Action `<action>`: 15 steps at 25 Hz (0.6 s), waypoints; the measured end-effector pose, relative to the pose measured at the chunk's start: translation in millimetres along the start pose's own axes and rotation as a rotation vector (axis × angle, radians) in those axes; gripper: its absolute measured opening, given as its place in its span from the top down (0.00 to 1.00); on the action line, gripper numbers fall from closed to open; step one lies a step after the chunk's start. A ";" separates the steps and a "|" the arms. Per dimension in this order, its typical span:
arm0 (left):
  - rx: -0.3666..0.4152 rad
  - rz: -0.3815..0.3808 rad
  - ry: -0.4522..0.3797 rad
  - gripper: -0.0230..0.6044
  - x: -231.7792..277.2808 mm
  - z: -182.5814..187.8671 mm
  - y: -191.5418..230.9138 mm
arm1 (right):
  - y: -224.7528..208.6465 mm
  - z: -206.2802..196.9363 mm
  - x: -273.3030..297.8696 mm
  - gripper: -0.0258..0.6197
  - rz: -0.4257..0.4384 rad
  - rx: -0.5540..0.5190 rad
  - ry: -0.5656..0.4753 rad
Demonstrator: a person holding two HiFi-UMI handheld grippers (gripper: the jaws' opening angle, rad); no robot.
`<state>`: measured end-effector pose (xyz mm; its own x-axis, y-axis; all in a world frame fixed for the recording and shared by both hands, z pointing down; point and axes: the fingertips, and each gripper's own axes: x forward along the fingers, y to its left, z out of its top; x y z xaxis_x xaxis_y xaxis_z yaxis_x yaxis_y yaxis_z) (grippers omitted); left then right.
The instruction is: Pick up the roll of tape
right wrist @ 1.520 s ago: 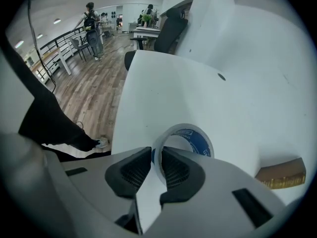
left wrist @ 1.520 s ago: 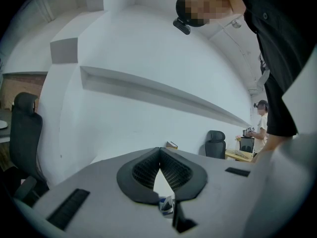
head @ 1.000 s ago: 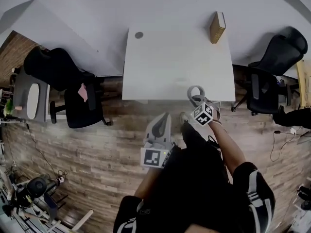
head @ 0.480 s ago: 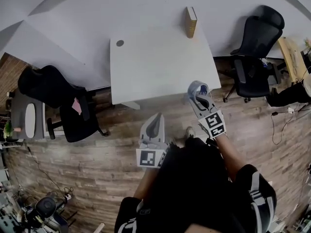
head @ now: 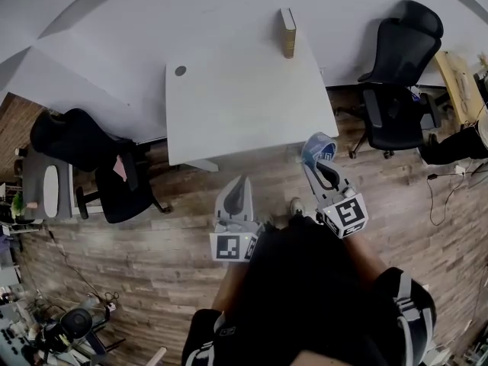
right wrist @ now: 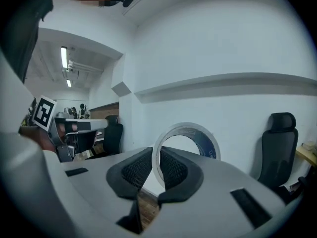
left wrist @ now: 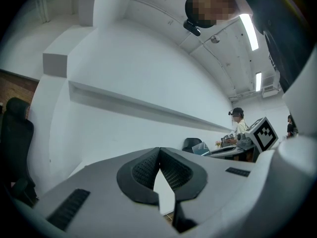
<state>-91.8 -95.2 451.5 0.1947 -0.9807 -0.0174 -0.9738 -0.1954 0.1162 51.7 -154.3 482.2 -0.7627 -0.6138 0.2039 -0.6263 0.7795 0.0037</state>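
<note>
The right tongs (right wrist: 156, 168) clench the wall of the white, blue-lined roll of tape (right wrist: 207, 144), one pad inside the ring for a secure hold, carrying it upright in the air near the white bench (head: 244, 90), while the left tongs (left wrist: 159, 171) stay out of the way, pressed together on nothing.

The table (head: 244, 97) lies ahead of both my tongs, a book (head: 287, 31) on its far edge. The near chair (head: 91, 143) sits left of my left tongs (head: 237, 185), the far chair (head: 396, 75) right of my right tongs (head: 314, 158). The roll of tape (head: 320, 145) sits between the right pair.
</note>
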 end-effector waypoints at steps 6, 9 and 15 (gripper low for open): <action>0.018 0.014 0.011 0.93 1.9 -1.3 -9.5 | -9.6 -0.7 -10.3 0.87 0.006 0.017 -0.010; 0.014 0.020 0.015 0.92 2.1 -2.1 -11.5 | -12.8 1.6 -12.1 0.87 0.002 0.020 -0.020; 0.010 0.022 0.012 0.92 5.9 -2.2 -15.7 | -17.3 3.0 -15.8 0.87 -0.001 0.023 -0.023</action>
<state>-75.1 -97.9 451.8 0.1744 -0.9847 -0.0028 -0.9790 -0.1737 0.1066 74.1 -158.4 476.0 -0.7655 -0.6172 0.1819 -0.6303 0.7761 -0.0191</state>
